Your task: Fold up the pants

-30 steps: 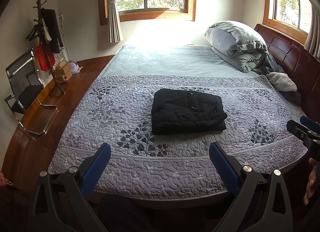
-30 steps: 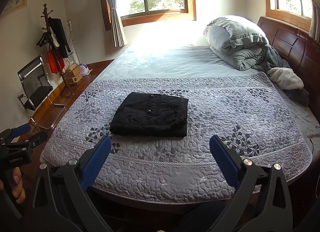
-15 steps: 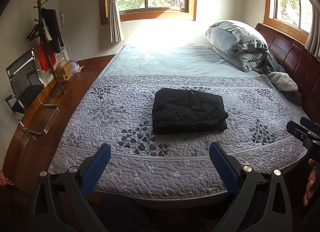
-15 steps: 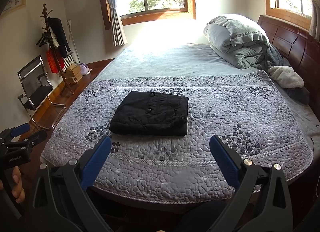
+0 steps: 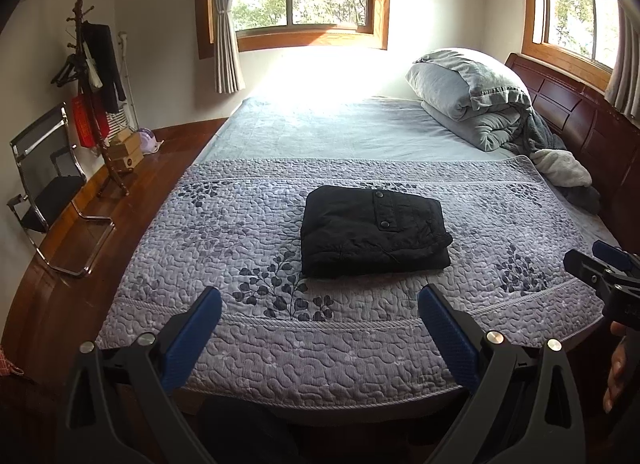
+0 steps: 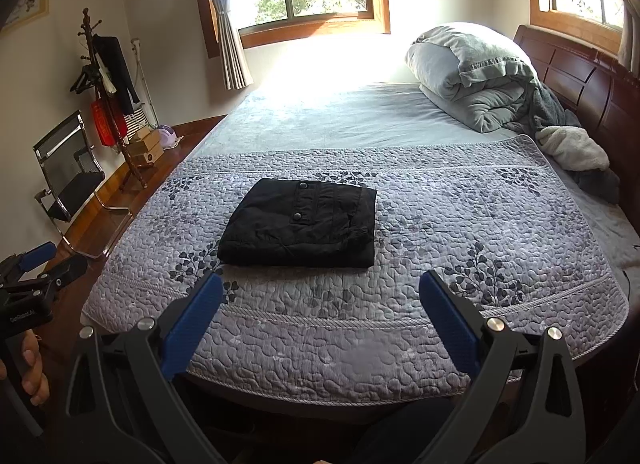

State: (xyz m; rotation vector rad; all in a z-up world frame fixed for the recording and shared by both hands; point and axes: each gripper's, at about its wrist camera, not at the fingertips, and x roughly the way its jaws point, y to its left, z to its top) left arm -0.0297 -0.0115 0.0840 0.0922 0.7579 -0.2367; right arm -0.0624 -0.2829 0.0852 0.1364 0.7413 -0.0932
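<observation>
Black pants (image 5: 372, 232) lie folded into a compact rectangle on the grey quilted bedspread (image 5: 280, 336), with two snap buttons facing up. They also show in the right wrist view (image 6: 302, 223). My left gripper (image 5: 320, 304) is open and empty, held back over the bed's near edge, well short of the pants. My right gripper (image 6: 320, 296) is open and empty, likewise back from the pants. The right gripper shows at the right edge of the left wrist view (image 5: 604, 268); the left gripper shows at the left edge of the right wrist view (image 6: 36, 268).
A rolled grey duvet (image 5: 472, 95) and loose clothes (image 5: 560, 167) lie by the wooden headboard (image 5: 592, 131) at the right. A coat rack (image 5: 92, 91), boxes (image 5: 124, 151) and a metal chair (image 5: 48, 183) stand on the wooden floor to the left.
Both grippers have drifted very slightly; the pants sit where they were and both grippers stay open.
</observation>
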